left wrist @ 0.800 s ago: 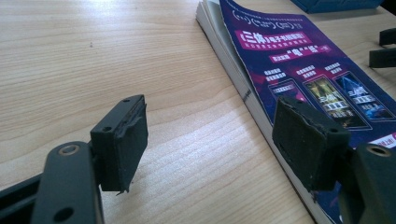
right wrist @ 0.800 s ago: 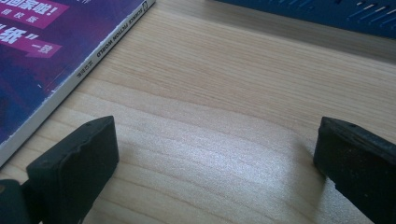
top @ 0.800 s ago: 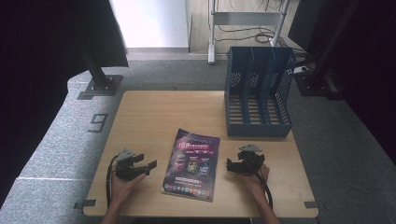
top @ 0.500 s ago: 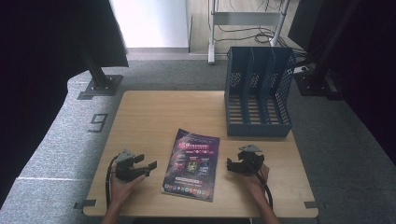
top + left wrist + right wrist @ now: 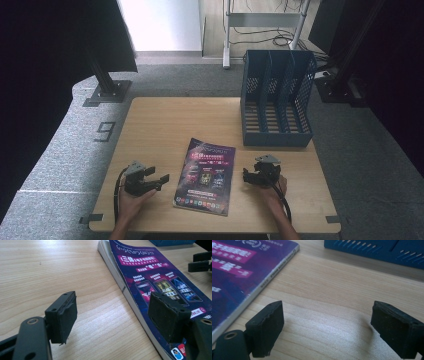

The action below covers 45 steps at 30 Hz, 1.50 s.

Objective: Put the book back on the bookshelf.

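A purple magazine lies flat on the wooden table, between my two hands. My left gripper rests on the table just left of the magazine, open, its jaws pointing at the magazine's page edge. Nothing sits between its pads. My right gripper rests to the right of the magazine, open and empty, pointing left toward the magazine's spine. A blue three-slot file holder stands at the back right of the table.
The file holder's base lies close behind my right gripper. The far left half of the table is bare wood. Black stands and a metal rack are on the floor beyond the table.
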Motion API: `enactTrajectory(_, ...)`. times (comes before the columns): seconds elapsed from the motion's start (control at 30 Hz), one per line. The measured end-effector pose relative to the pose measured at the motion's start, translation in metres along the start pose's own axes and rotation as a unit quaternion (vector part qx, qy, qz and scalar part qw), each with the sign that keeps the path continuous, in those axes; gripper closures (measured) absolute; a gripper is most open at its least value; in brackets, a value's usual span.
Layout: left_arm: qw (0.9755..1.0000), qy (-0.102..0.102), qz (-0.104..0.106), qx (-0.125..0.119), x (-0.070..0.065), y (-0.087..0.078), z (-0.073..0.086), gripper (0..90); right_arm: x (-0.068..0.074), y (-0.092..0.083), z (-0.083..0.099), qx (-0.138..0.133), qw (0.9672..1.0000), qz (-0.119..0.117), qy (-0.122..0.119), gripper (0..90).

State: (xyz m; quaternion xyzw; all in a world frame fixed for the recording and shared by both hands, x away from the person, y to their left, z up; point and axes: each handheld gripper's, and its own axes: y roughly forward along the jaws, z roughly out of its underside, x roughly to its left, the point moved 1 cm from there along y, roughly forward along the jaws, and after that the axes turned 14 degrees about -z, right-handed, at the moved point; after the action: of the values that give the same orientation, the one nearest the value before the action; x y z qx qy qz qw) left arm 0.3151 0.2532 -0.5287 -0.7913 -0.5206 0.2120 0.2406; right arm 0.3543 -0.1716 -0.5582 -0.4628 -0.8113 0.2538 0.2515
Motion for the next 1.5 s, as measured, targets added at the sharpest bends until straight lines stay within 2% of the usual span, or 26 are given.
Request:
enactTrajectory(0.2, 1.0000, -0.009, 0.000, -0.001, 0.001, -0.001, 0.000, 23.6, 0.003, -0.004, -0.002, -0.011, 0.9999, 0.003, -0.007, 12.6)
enactTrajectory(0.5, 1.0000, -0.003, 0.001, -0.003, -0.002, -0.001, -0.002, 23.7, 0.014, -0.013, -0.007, -0.035, 0.9991, -0.015, -0.019, 13.3)
enactTrajectory(0.67, 0.9999, -0.009, 0.005, -0.008, -0.002, 0.002, -0.003, 24.2, 0.019, -0.014, -0.010, -0.038, 0.9987, -0.022, -0.027, 13.7)
enactTrajectory(0.83, 1.0000, 0.005, 0.002, -0.002, -0.006, 0.008, -0.006, 24.7, 0.023, -0.018, -0.013, -0.045, 0.9981, -0.032, -0.028, 14.3)
enactTrajectory(0.93, 1.0000, 0.000, 0.005, 0.003, -0.006, 0.012, -0.005, 24.7, 0.026, -0.020, -0.013, -0.049, 0.9974, -0.046, -0.025, 14.5)
enactTrajectory(1.13, 0.9999, 0.007, 0.008, 0.005, -0.011, 0.017, -0.005, 24.7, 0.035, -0.023, -0.017, -0.060, 0.9959, -0.059, -0.033, 15.9)
enactTrajectory(1.5, 1.0000, 0.003, 0.008, 0.002, -0.011, 0.016, -0.006, 24.9, 0.051, -0.016, -0.019, -0.054, 0.9947, -0.075, -0.043, 15.9)
